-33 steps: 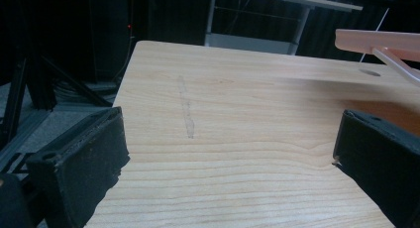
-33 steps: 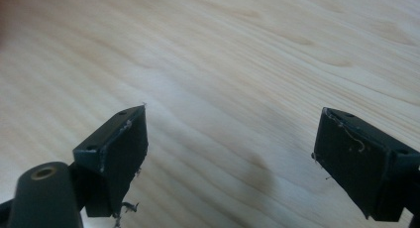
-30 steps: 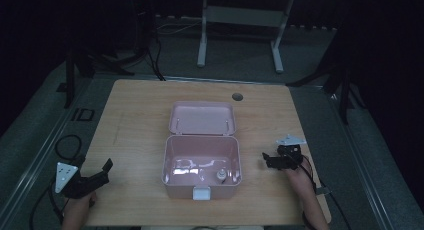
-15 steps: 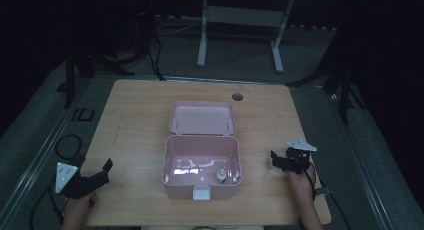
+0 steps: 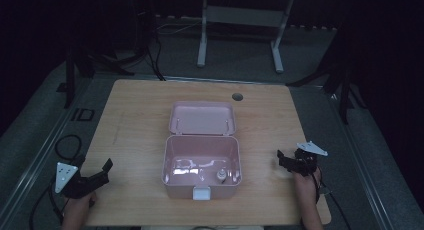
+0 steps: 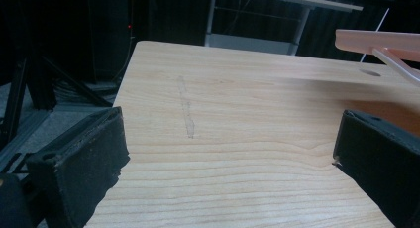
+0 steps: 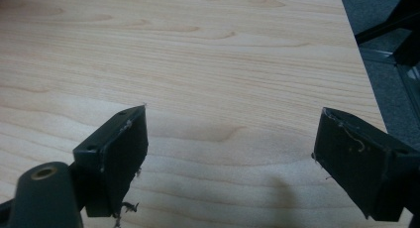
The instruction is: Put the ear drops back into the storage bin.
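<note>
Both the left tool (image 5: 102,171) and right tool (image 5: 286,159) gape wide, empty, flanking the pink box (image 5: 201,160)

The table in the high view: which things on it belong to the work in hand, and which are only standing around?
Belonging to the work:
- pink box, lid open
- small round object inside it
- left hand-held gripper, open
- right hand-held gripper, open

Only around:
- cable hole in the table
- metal stand behind it
- cables on the floor

Right gripper (image 5: 286,160) drawn back from pink box (image 5: 201,160), shifted toward table's (image 5: 135,115) right edge and nearer the person; now well apart from box.
</note>
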